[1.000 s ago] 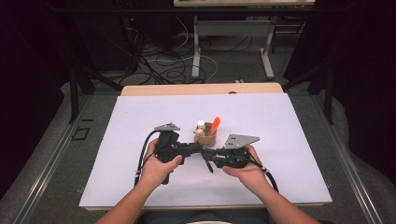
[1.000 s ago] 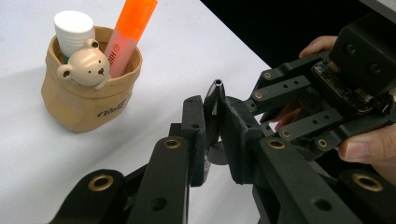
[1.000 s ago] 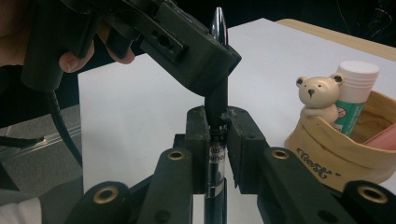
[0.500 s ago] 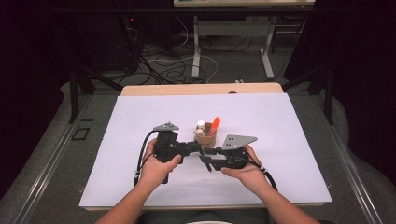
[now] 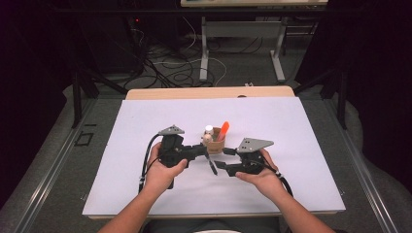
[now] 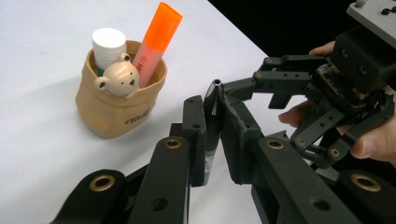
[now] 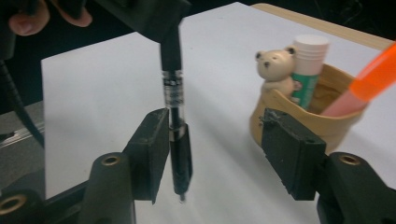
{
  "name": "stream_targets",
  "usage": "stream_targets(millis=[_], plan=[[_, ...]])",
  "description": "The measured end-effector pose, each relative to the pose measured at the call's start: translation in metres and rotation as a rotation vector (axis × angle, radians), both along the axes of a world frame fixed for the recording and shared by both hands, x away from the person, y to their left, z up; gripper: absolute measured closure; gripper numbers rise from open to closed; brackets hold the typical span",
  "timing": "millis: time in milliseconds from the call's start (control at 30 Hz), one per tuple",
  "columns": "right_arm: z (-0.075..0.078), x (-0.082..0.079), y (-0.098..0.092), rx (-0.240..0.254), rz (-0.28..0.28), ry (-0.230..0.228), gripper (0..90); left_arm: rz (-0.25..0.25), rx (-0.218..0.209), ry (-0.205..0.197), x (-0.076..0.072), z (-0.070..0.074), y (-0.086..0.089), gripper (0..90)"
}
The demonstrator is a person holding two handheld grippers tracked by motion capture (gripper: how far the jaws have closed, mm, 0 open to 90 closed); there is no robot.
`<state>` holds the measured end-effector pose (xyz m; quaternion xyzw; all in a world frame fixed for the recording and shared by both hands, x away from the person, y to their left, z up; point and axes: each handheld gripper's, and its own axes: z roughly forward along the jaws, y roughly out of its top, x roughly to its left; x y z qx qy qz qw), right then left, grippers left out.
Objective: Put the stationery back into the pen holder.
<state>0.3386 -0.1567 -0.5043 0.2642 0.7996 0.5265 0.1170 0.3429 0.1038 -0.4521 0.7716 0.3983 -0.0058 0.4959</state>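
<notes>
Black slim pen (image 7: 175,121), tan pouch-shaped holder (image 6: 109,105)

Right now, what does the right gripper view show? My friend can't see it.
A black pen hangs upright from the left tool between the wide-open jaws of the right tool, which have just been opening. Beside them on the white table stands a tan pot with a bear figure, a glue stick and an orange highlighter.

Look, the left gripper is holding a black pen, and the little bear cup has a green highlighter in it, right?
Not quite: the highlighter in the bear cup is orange, not green, as the left gripper view shows. The rest is right: the left gripper is shut on the black pen.
</notes>
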Motion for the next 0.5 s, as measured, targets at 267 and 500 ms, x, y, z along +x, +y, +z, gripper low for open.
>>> stream_targets(millis=[267,500], plan=[[0.003,0.011,-0.023,-0.072,-0.237,0.028,26.0,0.035,0.005,-0.012,0.001,0.001,0.006,80.5],[0.002,0.020,-0.037,-0.162,-0.384,0.039,15.2,0.048,0.006,-0.017,0.003,0.002,0.009,80.5]])
